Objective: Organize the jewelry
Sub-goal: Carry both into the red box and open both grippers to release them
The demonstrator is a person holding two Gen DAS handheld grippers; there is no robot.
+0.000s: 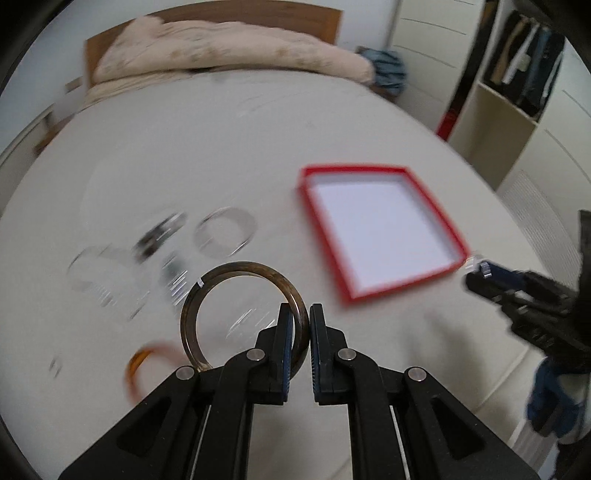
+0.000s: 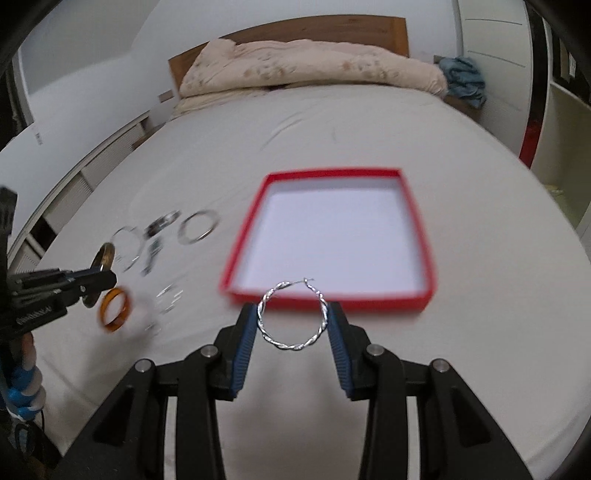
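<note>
My left gripper [image 1: 300, 314] is shut on a dark brown bangle [image 1: 236, 273] and holds it above the bed; it also shows in the right wrist view [image 2: 101, 280]. My right gripper [image 2: 293, 314] is shut on a twisted silver hoop earring [image 2: 291, 317], just in front of the near rim of an empty red box [image 2: 328, 299]. The red box [image 1: 380, 170] lies right of the left gripper. Several silver rings and bangles [image 2: 197, 227] and an orange bangle [image 2: 114, 308] lie on the white sheet to the left. The right gripper [image 1: 476, 267] reaches in beside the box.
A beige duvet [image 2: 314, 66] is heaped at the wooden headboard [image 2: 332, 27]. A blue cloth [image 2: 463, 79] lies at the far right corner. An open wardrobe with hanging clothes [image 1: 524, 74] stands to the right. White drawers [image 2: 74, 177] line the left wall.
</note>
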